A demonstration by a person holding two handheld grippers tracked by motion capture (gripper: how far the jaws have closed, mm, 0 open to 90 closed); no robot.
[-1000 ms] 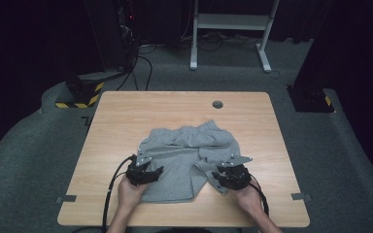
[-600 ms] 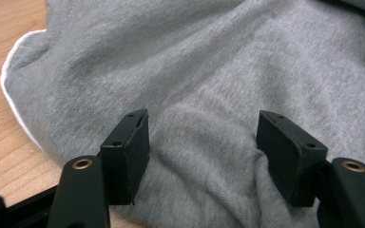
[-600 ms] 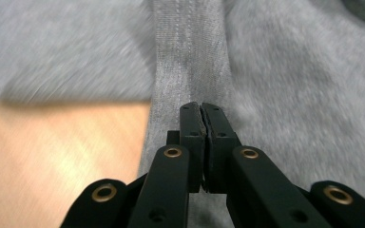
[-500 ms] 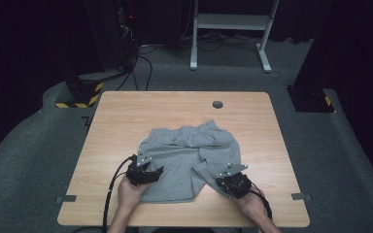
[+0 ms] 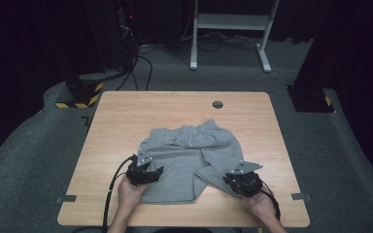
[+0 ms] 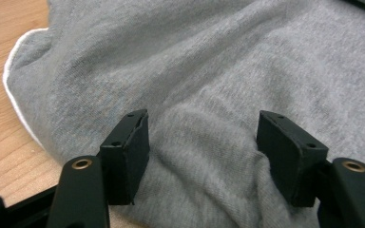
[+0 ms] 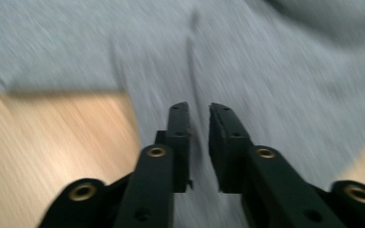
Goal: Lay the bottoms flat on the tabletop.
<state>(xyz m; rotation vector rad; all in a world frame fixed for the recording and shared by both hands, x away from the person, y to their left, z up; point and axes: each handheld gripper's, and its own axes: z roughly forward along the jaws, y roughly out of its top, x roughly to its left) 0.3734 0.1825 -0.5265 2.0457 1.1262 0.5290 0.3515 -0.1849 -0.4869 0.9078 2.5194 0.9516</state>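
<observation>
Shorts: we see grey shorts (image 5: 189, 158) spread on the wooden table (image 5: 121, 116), a little near of its middle, waistband toward the far side and both legs pointing toward us.
Left leg: it lies flat and reaches close to the near table edge, with a thin white trim along its left edge in the left gripper view.
Right leg: it runs at a slant toward the near right.
Left gripper: our left gripper (image 6: 203, 142) sits on the left leg of the shorts; its jaws stand wide apart, with a raised fold of grey cloth between them. We see the pads beside that fold, and we cannot say that they press it.
Right gripper: our right gripper (image 7: 199, 142) is at the near right end of the right leg. Its jaws have just been opening; a narrow gap shows between them, over the grey cloth. The right gripper view is blurred, so we cannot tell whether any cloth sits in the gap.
Hands: our left hand (image 5: 131, 191) and right hand (image 5: 264, 206) hold the grippers at the near edge.
Table: a small dark round hole (image 5: 217, 104) lies far of the shorts.
</observation>
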